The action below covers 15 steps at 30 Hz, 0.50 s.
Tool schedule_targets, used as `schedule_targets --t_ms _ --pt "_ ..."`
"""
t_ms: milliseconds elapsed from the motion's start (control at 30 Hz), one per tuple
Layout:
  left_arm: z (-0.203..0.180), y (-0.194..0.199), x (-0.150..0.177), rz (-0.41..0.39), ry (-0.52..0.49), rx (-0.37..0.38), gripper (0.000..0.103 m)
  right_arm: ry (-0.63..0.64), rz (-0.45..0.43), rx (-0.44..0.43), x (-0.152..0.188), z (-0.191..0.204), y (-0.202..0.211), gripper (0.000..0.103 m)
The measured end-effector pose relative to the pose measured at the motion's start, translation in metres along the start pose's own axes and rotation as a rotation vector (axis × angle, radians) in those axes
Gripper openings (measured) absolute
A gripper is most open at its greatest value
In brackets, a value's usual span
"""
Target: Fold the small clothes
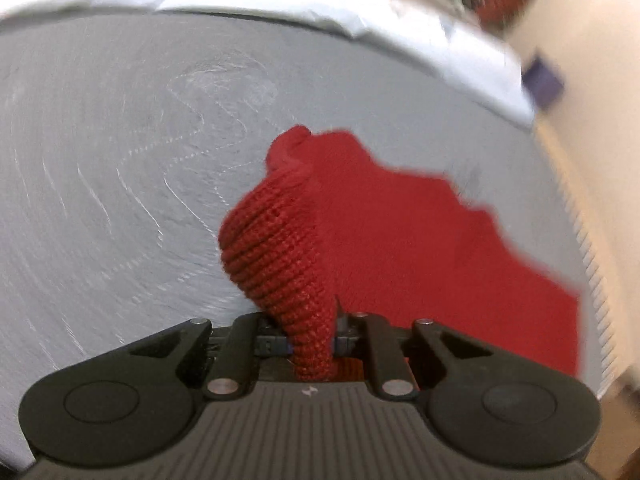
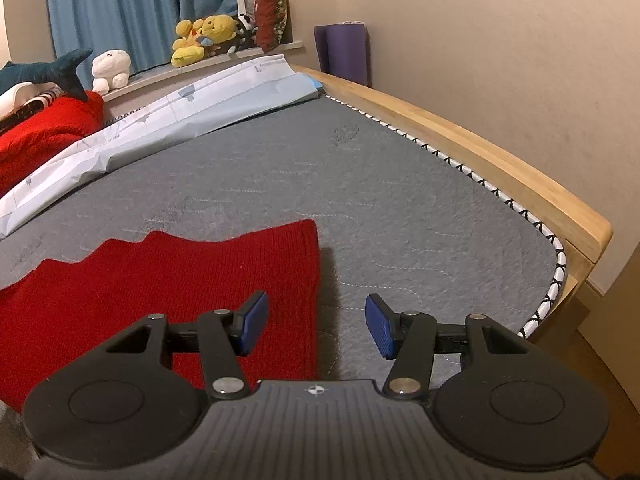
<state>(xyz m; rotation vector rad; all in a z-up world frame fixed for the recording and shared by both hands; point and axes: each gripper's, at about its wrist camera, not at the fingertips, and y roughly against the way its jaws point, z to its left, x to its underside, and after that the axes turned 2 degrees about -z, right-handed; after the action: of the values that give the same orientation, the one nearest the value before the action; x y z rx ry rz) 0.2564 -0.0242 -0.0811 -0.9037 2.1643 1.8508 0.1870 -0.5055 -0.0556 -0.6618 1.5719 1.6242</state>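
Note:
A red knit garment [image 1: 404, 232] lies on the grey mattress [image 1: 120, 200]. My left gripper [image 1: 312, 344] is shut on a bunched edge of the red knit garment, which rises out of the jaws; the view is blurred with motion. In the right wrist view the garment [image 2: 160, 288] lies flat at the lower left, with its right edge straight. My right gripper [image 2: 316, 324] is open and empty, hovering over that right edge; its left pad [image 2: 252, 320] is above the knit and its right pad [image 2: 380, 328] is above bare mattress.
A folded pale blue sheet [image 2: 180, 108] lies along the far side of the mattress [image 2: 400, 208]. A red blanket [image 2: 44, 132] and several soft toys [image 2: 204, 38] sit at the back. A wooden bed frame [image 2: 480, 148] and the wall run along the right.

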Motion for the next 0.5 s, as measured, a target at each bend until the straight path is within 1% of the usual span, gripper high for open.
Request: schedule_targets --t_ms 33,67,100,133,167,200,233,300,367,433,467,500 --pt "-0.011 -0.001 0.000 0.012 -0.070 -0.043 0.016 -0.001 0.000 0.000 0.000 -0.001 0.000 0.056" --pt "-0.025 0.002 0.000 -0.002 -0.137 -0.081 0.016 -0.001 0.000 0.002 -0.001 -0.003 0.001 0.056" --pt "-0.041 0.010 0.001 -0.036 -0.202 -0.110 0.016 -0.003 0.000 0.005 -0.001 -0.005 0.001 0.056" --pt "-0.068 0.020 0.002 -0.092 -0.293 -0.141 0.016 -0.008 -0.001 0.009 -0.002 -0.007 0.002 0.056" --pt "-0.095 0.030 0.005 -0.152 -0.370 -0.152 0.016 -0.015 -0.002 0.010 -0.002 -0.010 0.003 0.056" --pt "-0.121 0.040 0.010 -0.210 -0.437 -0.142 0.016 -0.021 -0.007 0.013 -0.003 -0.013 0.004 0.055" --pt "-0.145 0.049 0.016 -0.254 -0.489 -0.120 0.016 -0.025 -0.014 0.020 -0.005 -0.016 0.005 0.055" --pt "-0.200 0.066 0.040 -0.337 -0.607 -0.039 0.015 -0.043 -0.033 0.045 -0.009 -0.026 0.008 0.054" --pt "-0.252 0.074 0.076 -0.388 -0.738 0.065 0.015 -0.091 -0.044 0.062 -0.014 -0.040 0.010 0.052" --pt "-0.291 0.071 0.116 -0.413 -0.855 0.161 0.015 -0.144 -0.047 0.077 -0.019 -0.056 0.010 0.052" --pt "-0.308 0.063 0.138 -0.411 -0.909 0.212 0.016 -0.165 -0.046 0.080 -0.021 -0.063 0.010 0.051" --pt "-0.320 0.052 0.157 -0.389 -0.952 0.256 0.024 -0.182 -0.049 0.079 -0.025 -0.070 0.010 0.051"
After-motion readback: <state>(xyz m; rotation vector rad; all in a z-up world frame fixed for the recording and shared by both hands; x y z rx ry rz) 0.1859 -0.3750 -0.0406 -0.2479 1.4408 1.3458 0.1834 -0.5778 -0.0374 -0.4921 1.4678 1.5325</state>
